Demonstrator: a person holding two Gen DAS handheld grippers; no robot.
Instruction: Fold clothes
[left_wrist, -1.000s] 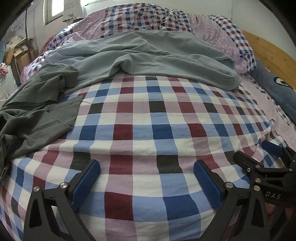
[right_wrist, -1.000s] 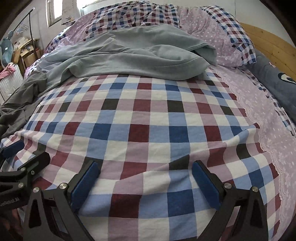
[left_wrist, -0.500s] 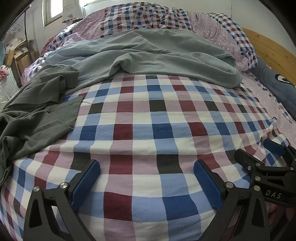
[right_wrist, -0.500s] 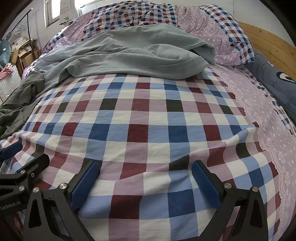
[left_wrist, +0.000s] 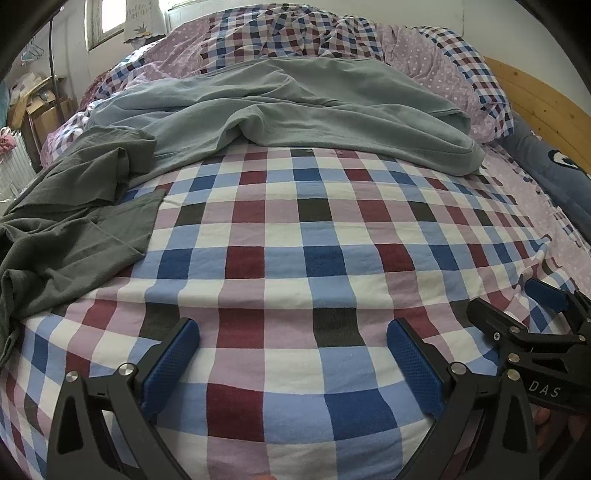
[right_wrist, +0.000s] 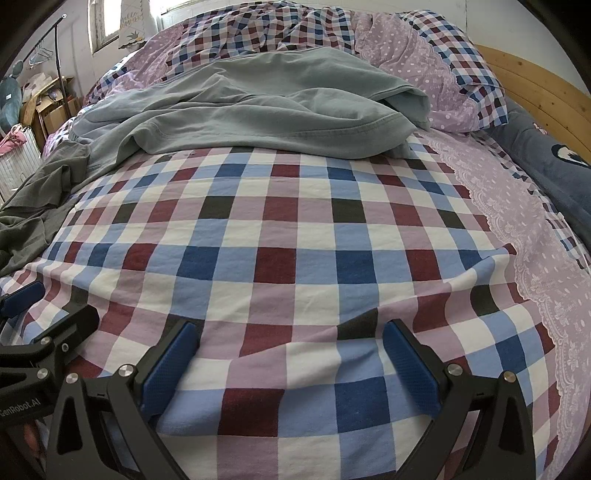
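Note:
A light grey-green garment (left_wrist: 303, 114) (right_wrist: 258, 110) lies crumpled across the far part of the bed. A dark grey garment (left_wrist: 70, 218) (right_wrist: 33, 206) is bunched at the left edge. My left gripper (left_wrist: 291, 332) is open, its blue pads over the checked sheet near the bed's front edge, holding nothing. My right gripper (right_wrist: 290, 334) is open too, beside it on the right and also over bare sheet. Each gripper appears in the other's view: the right gripper (left_wrist: 517, 306) at the right edge of the left wrist view, the left gripper (right_wrist: 55, 299) at the left edge of the right wrist view.
The checked sheet (left_wrist: 295, 240) (right_wrist: 295, 240) covers the bed. A rumpled duvet (left_wrist: 295, 33) and pillow (right_wrist: 461, 81) lie at the head. A wooden bed frame (left_wrist: 535, 99) and a dark blue cushion (right_wrist: 546, 162) are on the right. Shelves and boxes (right_wrist: 44, 107) stand at far left.
Both grippers have drifted slightly; the view has shifted a little, with the garments sitting a touch lower in frame. Nothing was grasped or released.

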